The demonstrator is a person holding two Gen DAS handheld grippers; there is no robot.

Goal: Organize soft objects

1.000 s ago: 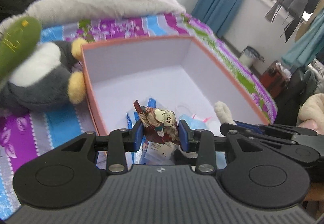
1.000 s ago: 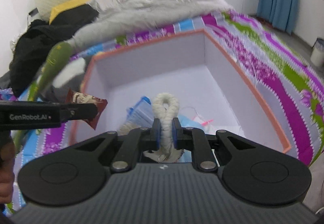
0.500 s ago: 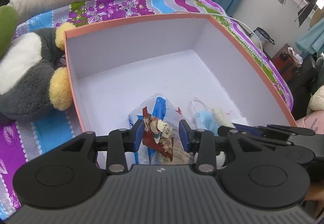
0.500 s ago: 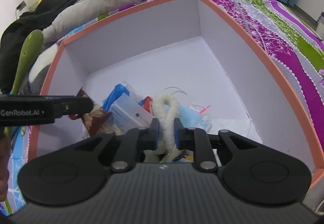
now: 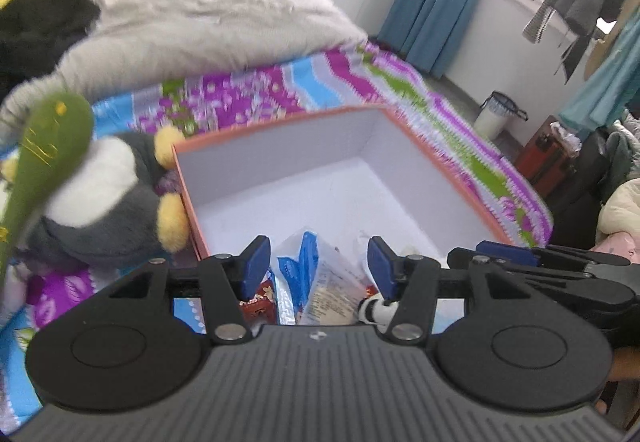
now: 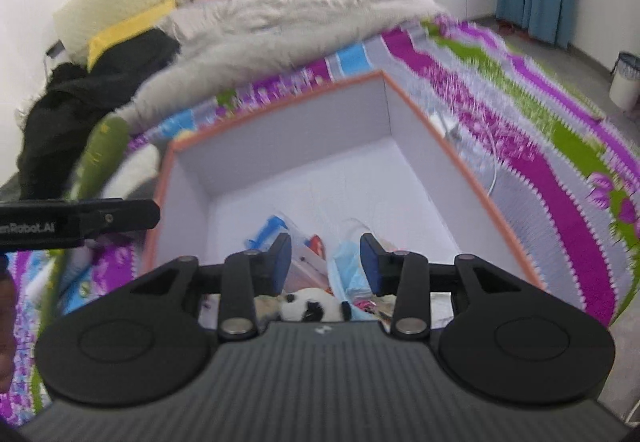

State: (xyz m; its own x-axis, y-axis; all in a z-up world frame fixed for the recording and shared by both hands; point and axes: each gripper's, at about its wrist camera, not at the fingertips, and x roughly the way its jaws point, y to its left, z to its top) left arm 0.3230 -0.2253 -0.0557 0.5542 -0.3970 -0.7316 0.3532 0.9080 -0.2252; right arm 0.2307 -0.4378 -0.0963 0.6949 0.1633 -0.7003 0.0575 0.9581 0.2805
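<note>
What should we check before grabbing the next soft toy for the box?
1. Left gripper empty: ok, its jaws are opening with nothing pinched.
2. Right gripper empty: ok, its jaws are opening, nothing pinched.
3. Small panda plush toy inside the orange-rimmed white cardboard box: ok.
4. Room left in the box: ok, far half bare.
5. Grey and white plush penguin with yellow feet waiting outside the box: ok, beside its left wall.
6. Green plush toy free to lift: cannot tell, blurred.

box (image 5: 448, 178) set on bed (image 5: 340, 82). penguin toy (image 5: 100, 194) placed just left of box. packets (image 5: 320, 274) and panda toy (image 6: 308, 308) laid in box, near front.
</note>
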